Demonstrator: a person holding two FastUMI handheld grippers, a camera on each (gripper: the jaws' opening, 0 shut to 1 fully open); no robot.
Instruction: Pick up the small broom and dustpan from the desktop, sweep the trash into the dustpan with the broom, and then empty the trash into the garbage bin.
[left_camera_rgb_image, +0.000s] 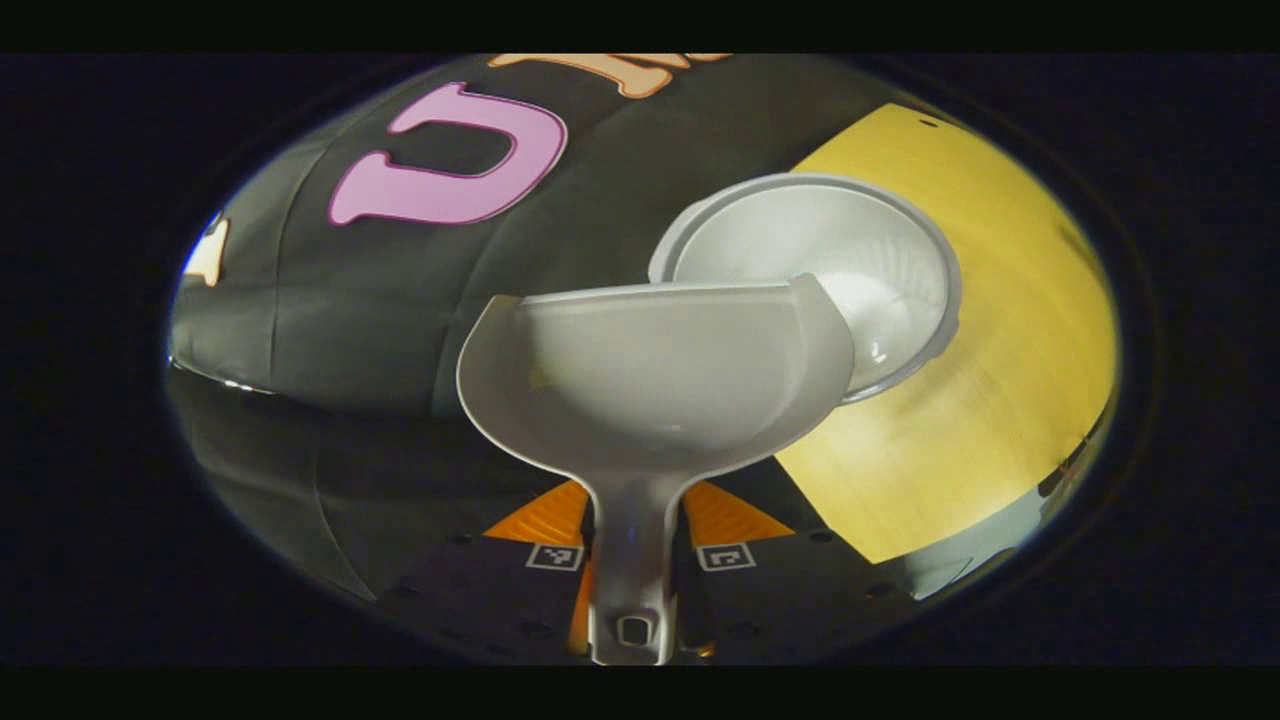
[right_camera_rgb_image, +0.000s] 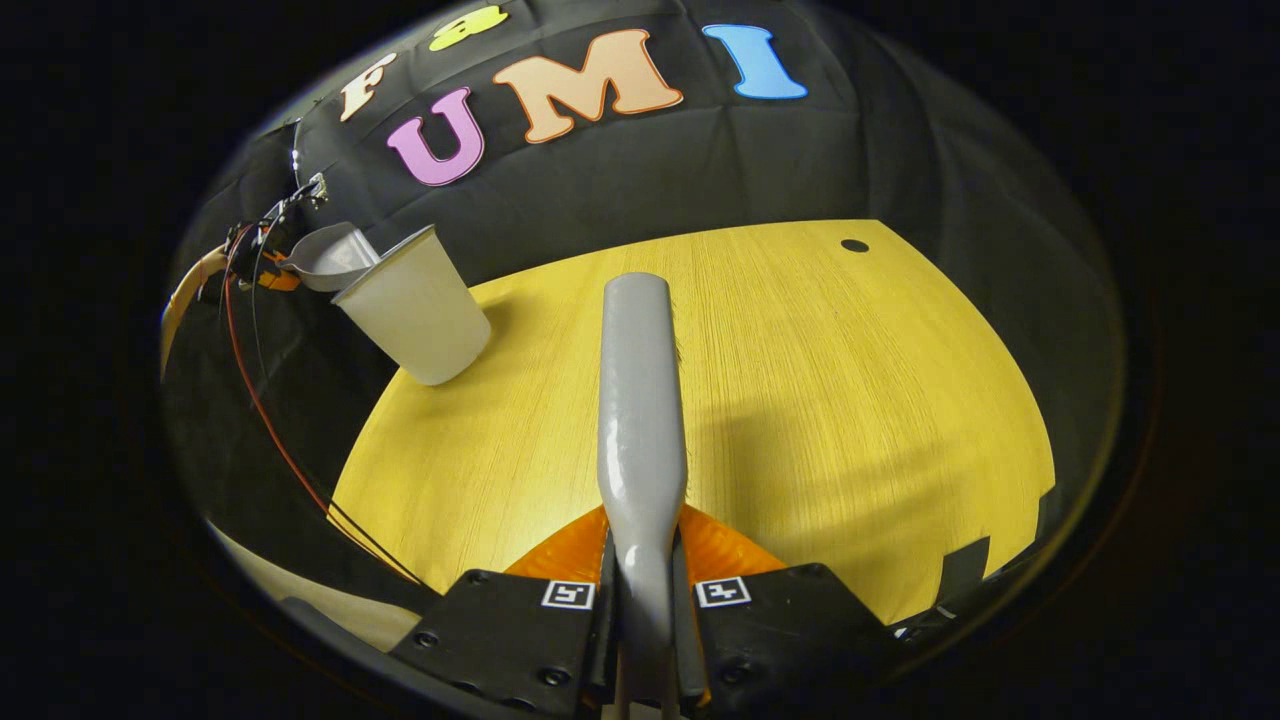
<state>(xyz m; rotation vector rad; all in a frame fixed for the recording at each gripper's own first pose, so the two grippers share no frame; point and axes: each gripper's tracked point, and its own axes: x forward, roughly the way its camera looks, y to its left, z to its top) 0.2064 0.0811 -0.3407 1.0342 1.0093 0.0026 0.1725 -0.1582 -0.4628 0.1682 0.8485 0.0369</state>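
My left gripper (left_camera_rgb_image: 636, 520) is shut on the handle of the grey dustpan (left_camera_rgb_image: 650, 370). The pan is held up with its front lip over the open mouth of the white garbage bin (left_camera_rgb_image: 850, 250). The bin stands on the yellow desk (left_camera_rgb_image: 1010, 340) near its edge. The pan's inside looks bare. My right gripper (right_camera_rgb_image: 641, 548) is shut on the grey broom (right_camera_rgb_image: 640, 390), which points forward above the desk (right_camera_rgb_image: 830, 400). Far left in the right gripper view, the bin (right_camera_rgb_image: 415, 310) has the dustpan (right_camera_rgb_image: 330, 255) tipped against its rim, with the left gripper (right_camera_rgb_image: 245, 265) behind it.
Red and black cables (right_camera_rgb_image: 265, 420) hang down past the desk's left edge. A small round hole (right_camera_rgb_image: 855, 245) sits near the desk's far corner. The black cloth wall (right_camera_rgb_image: 650, 170) rises close behind the bin and desk.
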